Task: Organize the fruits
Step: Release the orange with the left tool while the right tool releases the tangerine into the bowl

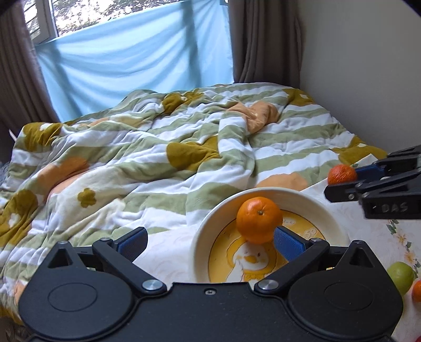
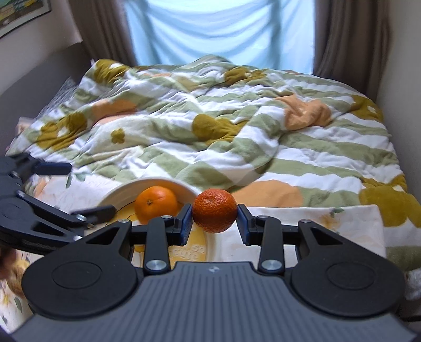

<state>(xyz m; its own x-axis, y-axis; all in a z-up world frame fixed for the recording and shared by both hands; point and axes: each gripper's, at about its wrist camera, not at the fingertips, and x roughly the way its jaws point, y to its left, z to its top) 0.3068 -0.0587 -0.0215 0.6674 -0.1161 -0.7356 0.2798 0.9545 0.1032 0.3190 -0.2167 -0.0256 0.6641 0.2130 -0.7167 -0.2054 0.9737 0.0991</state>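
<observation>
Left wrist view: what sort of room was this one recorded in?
Most likely a bedroom in a home. A bed covered by a rumpled striped floral quilt fills the view, brown curtains hang at a window, and a bowl holding an orange sits nearby.

Striped floral quilt (image 1: 163,147) on bed; blue sheet (image 1: 136,63) over window, brown curtains (image 1: 263,39).

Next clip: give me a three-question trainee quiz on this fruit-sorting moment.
1. True or false: the bowl holds one orange.
2. Which hand-held gripper grips the darker mandarin: A left, B right?
3. Fill in: beside the bowl, at the left view's right edge, lies a ____ fruit.

Key: 1 true; 2 B; 3 green
</observation>
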